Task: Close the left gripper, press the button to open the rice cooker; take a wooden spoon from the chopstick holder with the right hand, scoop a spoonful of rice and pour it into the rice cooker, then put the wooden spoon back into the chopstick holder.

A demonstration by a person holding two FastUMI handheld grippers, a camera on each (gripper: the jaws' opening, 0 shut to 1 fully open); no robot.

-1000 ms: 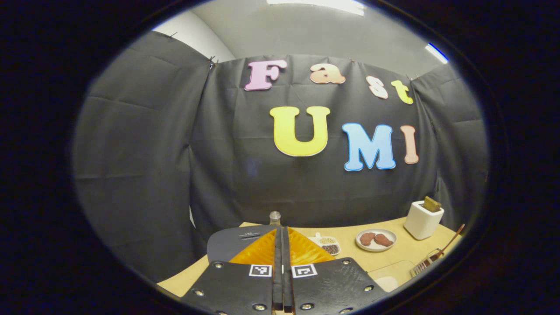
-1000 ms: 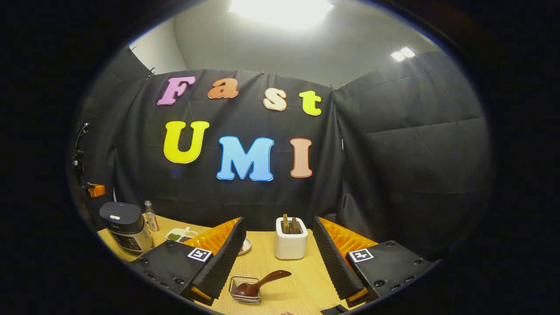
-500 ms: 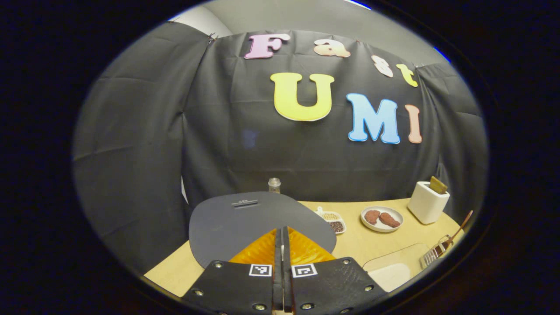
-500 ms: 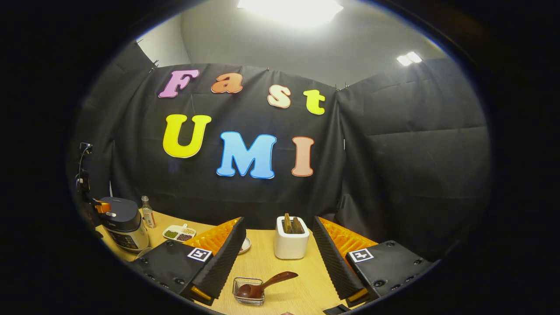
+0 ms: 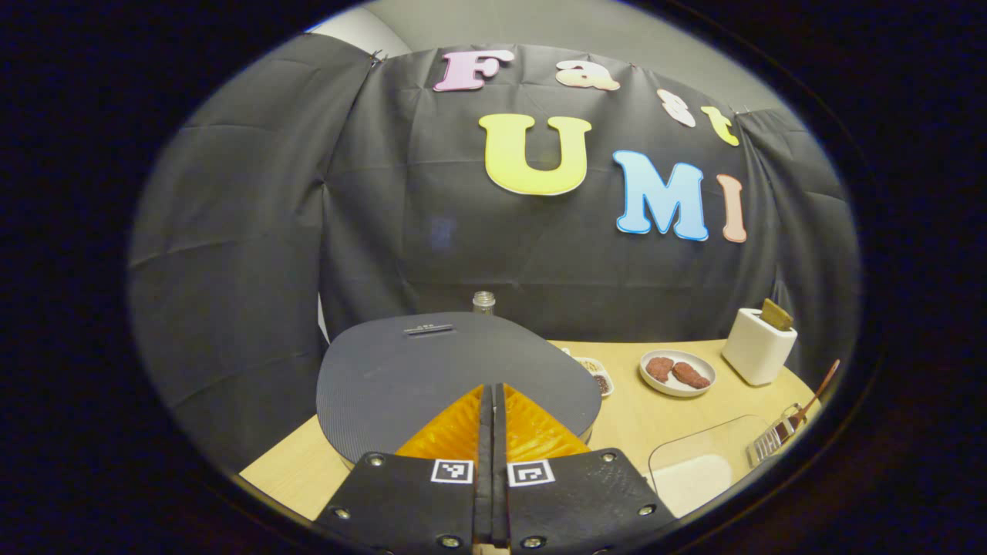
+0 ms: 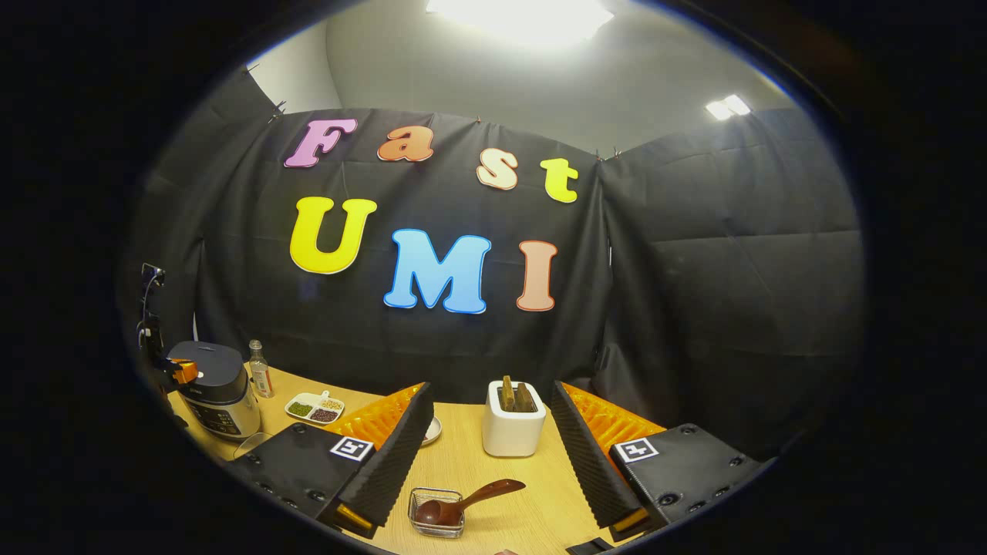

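Note:
The rice cooker's dark grey lid (image 5: 432, 370) lies closed just beyond my left gripper (image 5: 491, 391), which is shut with nothing between its fingers. From the right gripper view, the left gripper (image 6: 182, 371) sits at the front edge of the rice cooker (image 6: 216, 393); I cannot tell whether it touches. My right gripper (image 6: 490, 401) is open and empty above the table. Below it a wooden spoon (image 6: 472, 497) rests with its bowl in a small wire holder (image 6: 436, 515). Rice shows in a clear container (image 5: 698, 470).
A white toaster (image 6: 513, 422) stands behind the wire holder. A plate with two brown pieces (image 5: 677, 372), a divided dish of beans (image 6: 314, 406) and a small bottle (image 6: 262, 370) stand near the back of the wooden table (image 6: 470, 462).
My left gripper has dropped toward the cooker, whose lid now looms larger; it reaches the lid's front. The right gripper has barely shifted and stays open.

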